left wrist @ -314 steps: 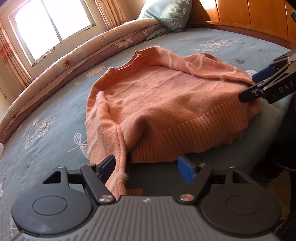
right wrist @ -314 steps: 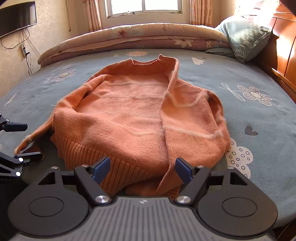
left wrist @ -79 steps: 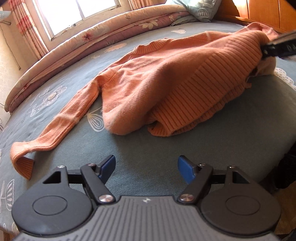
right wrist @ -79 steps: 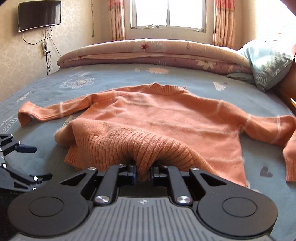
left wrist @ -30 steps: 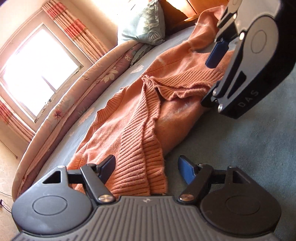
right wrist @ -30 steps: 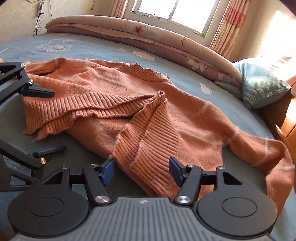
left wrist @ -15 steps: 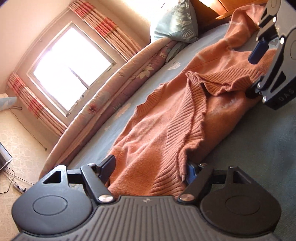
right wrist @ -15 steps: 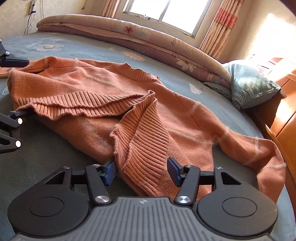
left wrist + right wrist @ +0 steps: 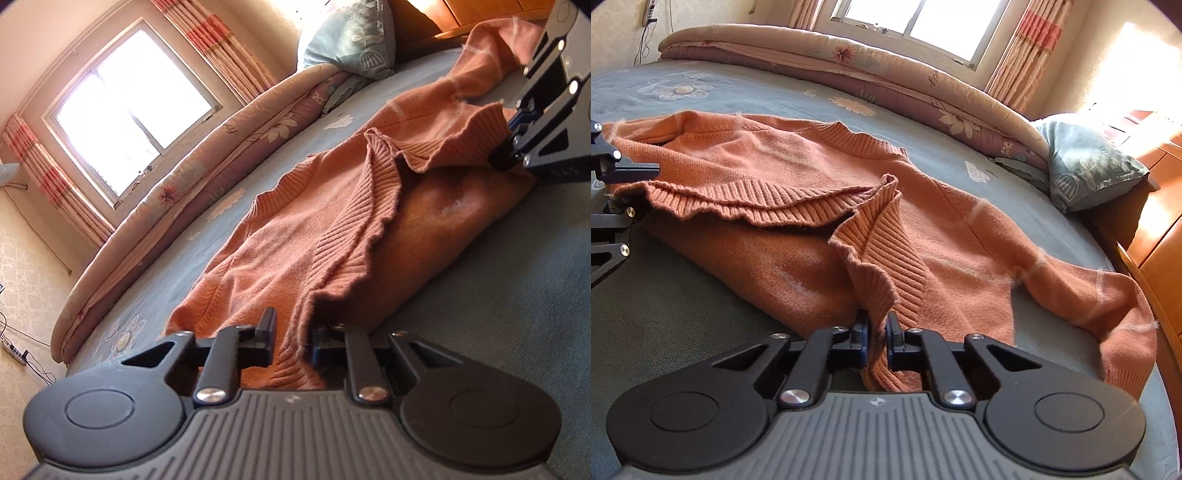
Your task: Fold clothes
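An orange knit sweater (image 9: 303, 243) lies on the blue-grey bed (image 9: 517, 295), its ribbed hem folded back over the body. My left gripper (image 9: 293, 339) is shut on the ribbed hem at one corner. My right gripper (image 9: 877, 341) is shut on the ribbed hem (image 9: 882, 251) at the other corner. The sweater (image 9: 768, 173) spreads away from both, with one sleeve (image 9: 1108, 295) trailing toward the wooden headboard. Each gripper shows in the other's view: the right one (image 9: 517, 147) at upper right, the left one (image 9: 624, 192) at the left edge.
A rolled floral quilt (image 9: 886, 70) runs along the far side of the bed under the window (image 9: 129, 107). A blue-green pillow (image 9: 1093, 162) leans by the wooden headboard (image 9: 1160, 229). The bed's near edge is just below the grippers.
Both grippers have gone from open around the ribbed hem to shut on it. The hem now rises slightly between them.
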Available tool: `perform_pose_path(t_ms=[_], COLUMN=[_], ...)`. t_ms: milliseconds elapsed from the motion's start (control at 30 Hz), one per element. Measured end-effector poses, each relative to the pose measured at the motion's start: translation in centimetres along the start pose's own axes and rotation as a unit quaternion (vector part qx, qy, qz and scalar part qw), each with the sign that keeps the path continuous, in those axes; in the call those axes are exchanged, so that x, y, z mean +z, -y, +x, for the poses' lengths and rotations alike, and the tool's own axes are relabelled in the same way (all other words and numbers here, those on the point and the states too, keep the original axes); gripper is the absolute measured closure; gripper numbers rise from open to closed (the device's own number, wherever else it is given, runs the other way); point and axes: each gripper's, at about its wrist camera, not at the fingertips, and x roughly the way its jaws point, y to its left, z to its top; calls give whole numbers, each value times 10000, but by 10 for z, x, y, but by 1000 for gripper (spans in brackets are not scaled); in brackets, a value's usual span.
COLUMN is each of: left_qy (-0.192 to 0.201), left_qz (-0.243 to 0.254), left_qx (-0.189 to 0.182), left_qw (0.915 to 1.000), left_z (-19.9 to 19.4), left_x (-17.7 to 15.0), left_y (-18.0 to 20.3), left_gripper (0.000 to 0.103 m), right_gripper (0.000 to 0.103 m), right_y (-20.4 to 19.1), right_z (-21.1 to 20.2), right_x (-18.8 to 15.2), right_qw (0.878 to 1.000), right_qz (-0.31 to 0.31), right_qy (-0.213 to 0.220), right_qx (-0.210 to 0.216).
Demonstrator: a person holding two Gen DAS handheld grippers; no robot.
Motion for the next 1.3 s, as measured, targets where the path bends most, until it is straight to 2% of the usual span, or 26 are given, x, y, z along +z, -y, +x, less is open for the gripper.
perform_pose_path(t_ms=[100, 233, 433, 533, 600, 700, 767, 800, 833, 967, 1100, 1267, 1300], left_qy=[-7, -21, -25, -148, -263, -261, -210, -190, -125, -20, -75, 5, 9], left_qz=[-281, -589, -779, -858, -788, -593, -284, -87, 136, 851, 1581, 2199, 2306], left_qx=[-35, 131, 611, 632, 443, 30, -181, -237, -260, -367, -284, -198, -161], left_qw=[9996, 9982, 9951, 9942, 9956, 9979, 9992, 9995, 9995, 9957, 9870, 9753, 9729], left_z=[-7, -22, -53, -63, -65, -69, -69, -68, -67, -51, -29, -19, -19], left_x=[-1, -5, -17, -25, -31, -37, -37, -37, -37, -33, -33, -35, -37], left_y=[-13, -32, -61, -72, -73, -63, -48, -39, -29, 3, 28, 37, 37], left_gripper=[93, 94, 100, 100, 98, 88, 77, 64, 55, 52, 51, 48, 44], right_gripper=[94, 94, 94, 94, 94, 94, 94, 94, 94, 94, 95, 95, 95], right_y=[12, 33, 59, 67, 70, 67, 65, 64, 64, 67, 74, 79, 79], right_z=[-11, -33, -71, -87, -94, -99, -102, -103, -104, -105, -106, -98, -97], right_x=[1, 0, -5, -11, -16, -21, -22, -21, -20, -17, -15, -19, -20], right_qw=[9998, 9991, 9980, 9976, 9975, 9976, 9976, 9975, 9975, 9971, 9968, 9967, 9966], right_qz=[134, 363, 568, 618, 629, 614, 617, 621, 617, 645, 683, 732, 741], right_qy=[35, 73, 148, 130, 91, 107, 158, 175, 193, 285, 347, 246, 212], right_qx=[110, 201, 245, 287, 314, 297, 288, 288, 289, 294, 228, 256, 293])
